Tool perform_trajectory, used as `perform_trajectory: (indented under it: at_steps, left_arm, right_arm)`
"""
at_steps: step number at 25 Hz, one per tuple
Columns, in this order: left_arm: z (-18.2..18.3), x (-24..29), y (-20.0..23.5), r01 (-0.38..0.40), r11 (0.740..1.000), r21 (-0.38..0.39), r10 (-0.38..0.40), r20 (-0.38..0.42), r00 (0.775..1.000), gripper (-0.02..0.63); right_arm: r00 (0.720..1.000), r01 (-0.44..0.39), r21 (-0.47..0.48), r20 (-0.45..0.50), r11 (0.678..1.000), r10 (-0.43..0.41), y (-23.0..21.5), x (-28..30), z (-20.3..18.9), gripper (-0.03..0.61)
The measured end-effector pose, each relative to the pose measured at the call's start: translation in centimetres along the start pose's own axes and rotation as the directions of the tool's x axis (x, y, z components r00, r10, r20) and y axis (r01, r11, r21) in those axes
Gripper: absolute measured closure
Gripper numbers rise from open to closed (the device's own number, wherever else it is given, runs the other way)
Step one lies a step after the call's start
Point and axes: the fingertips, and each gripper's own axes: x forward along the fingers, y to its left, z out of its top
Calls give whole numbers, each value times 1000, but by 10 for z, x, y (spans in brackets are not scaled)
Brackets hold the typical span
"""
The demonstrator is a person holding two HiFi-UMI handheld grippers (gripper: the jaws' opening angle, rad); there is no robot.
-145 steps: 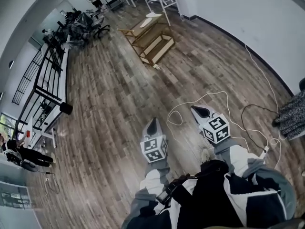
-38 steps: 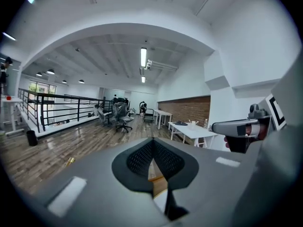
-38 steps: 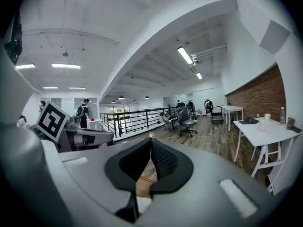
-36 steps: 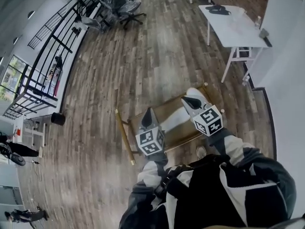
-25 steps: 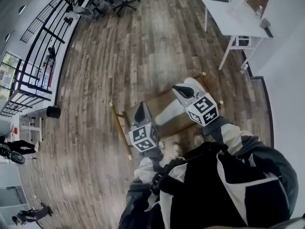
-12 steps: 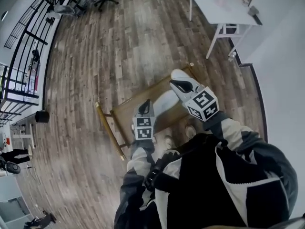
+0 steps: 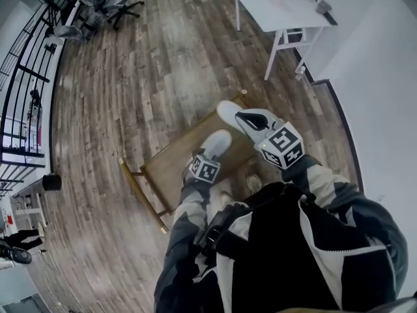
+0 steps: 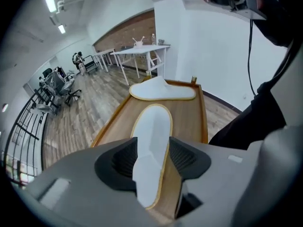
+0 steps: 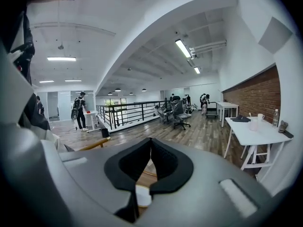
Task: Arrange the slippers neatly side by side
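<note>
The left gripper (image 8: 152,148) tilts steeply down over the wooden rack (image 8: 191,119). Its tongs stand apart, having just been opening, and the close end of the near slipper (image 8: 152,122) lies between them, unpressed, while the right gripper (image 9: 150,150) points almost level with its tongs closed together on nothing. Only the left gripper view shows the far slipper (image 8: 163,90) whole, lying crosswise at the rack's far end, whereas the right gripper view gives mostly the room and a sliver of white and wood under its jaws. There are two white slippers, apart from each other, both on the one rack, and two grippers.
</note>
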Motion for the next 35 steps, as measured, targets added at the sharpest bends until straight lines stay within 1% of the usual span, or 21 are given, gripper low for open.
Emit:
perform_trajectory:
  at_steps: [1, 3, 7, 9, 12, 13, 14, 15, 16, 17, 22, 27, 32, 35]
  left_arm:
    - [-1, 6, -1, 5, 1000, 21, -4, -23, 1000, 370]
    - [-5, 17, -1, 18, 998, 58, -14, -73, 997, 348]
    - [-16, 33, -4, 67, 994, 82, -54, -151, 987, 336]
    - [-22, 41, -5, 74, 993, 95, -56, -180, 982, 336]
    - [-31, 51, -9, 76, 990, 119, -49, -218, 975, 340]
    - [-34, 54, -8, 65, 991, 118, -37, -225, 974, 351]
    - [-36, 55, -4, 44, 993, 111, -17, -231, 973, 402]
    - [-38, 56, 1, 16, 995, 101, 8, -233, 972, 507]
    - [-38, 56, 6, -10, 996, 90, 31, -231, 972, 578]
    - [-37, 56, 10, -25, 997, 79, 42, -226, 973, 581]
    - [-25, 49, 15, -41, 999, 15, 43, -189, 981, 581]
    - [-18, 36, 18, -62, 998, -24, 58, -141, 988, 581]
    - [-15, 11, 25, -84, 989, -123, 73, -92, 993, 582]
    - [-11, -8, 30, -106, 972, -208, 97, -51, 994, 582]
  right_arm:
    - [1000, 9, 1, -2, 1000, -9, -4, -3, -1, 568]
    - [1000, 22, 1, -9, 1000, -22, -9, -9, -3, 568]
    - [1000, 15, -17, -14, 1000, -15, -9, -18, -1, 568]
    - [1000, 13, -23, -9, 1000, -13, -13, -24, -1, 568]
    - [999, 36, -9, 4, 999, -36, -28, -33, -2, 568]
    - [999, 45, -3, 6, 999, -45, -32, -35, -3, 568]
    - [999, 51, 0, 7, 999, -51, -36, -36, -3, 568]
    - [999, 54, 0, 8, 999, -54, -37, -36, -3, 568]
    - [999, 52, 0, 8, 999, -52, -37, -35, -3, 568]
    - [999, 47, -1, 7, 999, -47, -37, -34, -4, 569]
    - [1000, 20, 2, 0, 1000, -20, -32, -28, -5, 568]
    - [1000, -13, -5, 9, 1000, 13, -20, -21, -4, 568]
    - [998, -60, -11, 18, 998, 60, -3, -11, 2, 568]
    - [996, -91, -13, 23, 996, 91, 6, -5, 4, 568]
